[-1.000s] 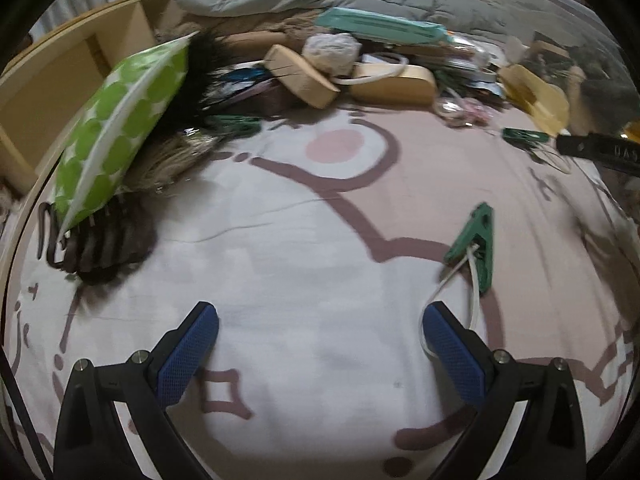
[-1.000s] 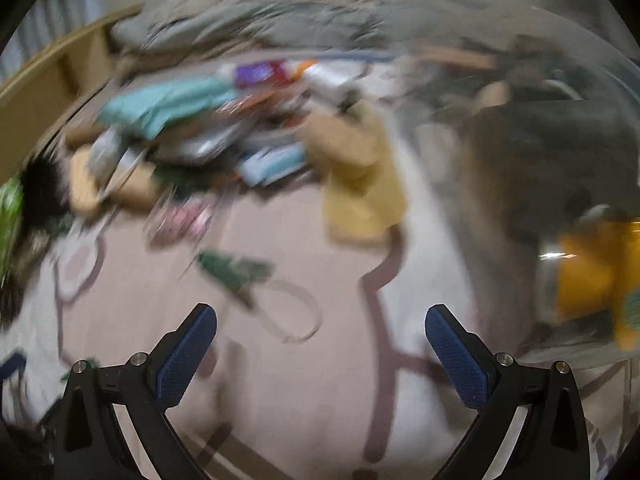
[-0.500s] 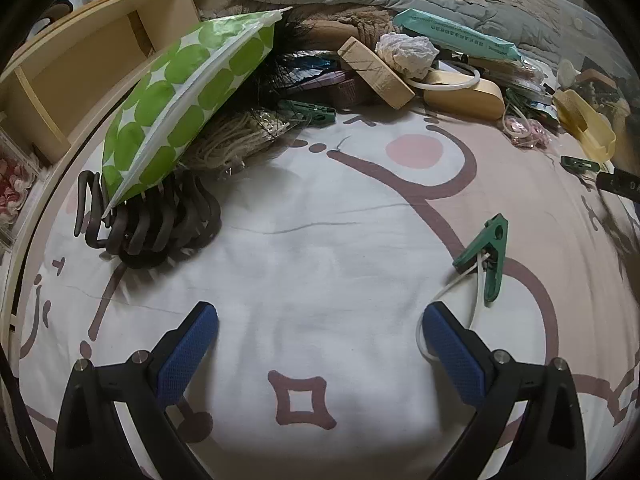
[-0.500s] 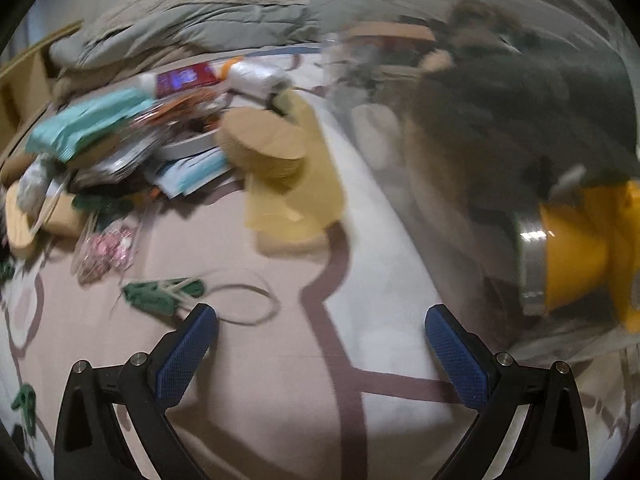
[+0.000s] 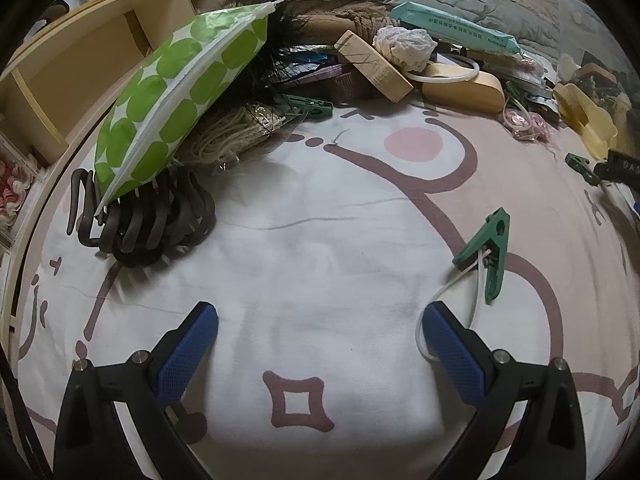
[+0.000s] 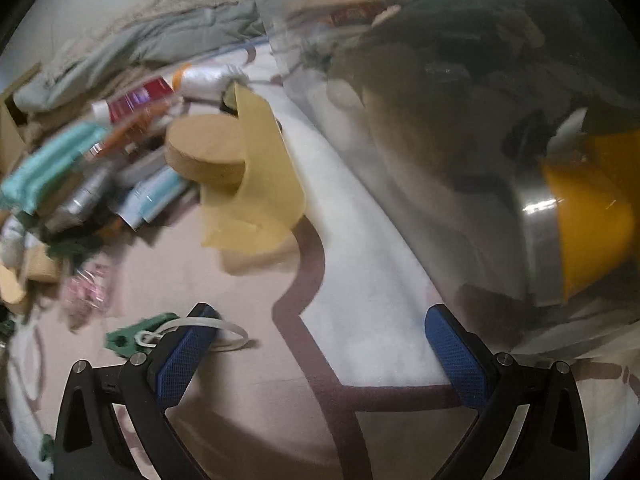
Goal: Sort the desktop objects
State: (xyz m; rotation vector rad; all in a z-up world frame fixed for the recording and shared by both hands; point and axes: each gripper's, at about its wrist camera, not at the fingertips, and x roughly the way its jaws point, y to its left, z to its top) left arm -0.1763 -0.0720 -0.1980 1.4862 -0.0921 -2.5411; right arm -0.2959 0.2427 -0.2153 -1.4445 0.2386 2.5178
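**pegwatcher:** ok so what's actually getting sorted here? My money's on the green clothes peg (image 5: 486,254) with the white cord loop, lying loose on the printed blanket (image 5: 320,264) at about 3 o'clock in the left wrist view. The cord tail runs down to just beside the left gripper (image 5: 320,334)'s right-hand finger, but nothing pinches it.

**umi_fan:** yep. Left tongs are spread wide and empty, hanging over bare blanket. Right gripper (image 6: 320,336) is the same, fully spread with nothing between the pads. There's a second green peg (image 6: 134,336) with its own cord at 8 o'clock in the right view, partly hidden behind the left-hand finger. Looks beside it, not gripped.

**pegwatcher:** why so wide though?

**umi_fan:** my guess is that's just the ready pose before picking a target. A peg lying flat wants the fingers straddling it.

**pegwatcher:** and the rest of the mess?

**umi_fan:** All shoved to the far edge, 10 to 2 o'clock in the left view: green-dotted pouch (image 5: 176,96) leaning on a bundle of dark hangers (image 5: 148,220), twine, a third peg (image 5: 306,105), a wooden lid (image 5: 374,66), a teal packet (image 5: 452,28), a yellow scoop (image 5: 586,122). The middle is bare, probably the working space. Right view is blurry; something yellow with a metal band (image 6: 580,216) sits at 3 o'clock, and I can't tell what it is.
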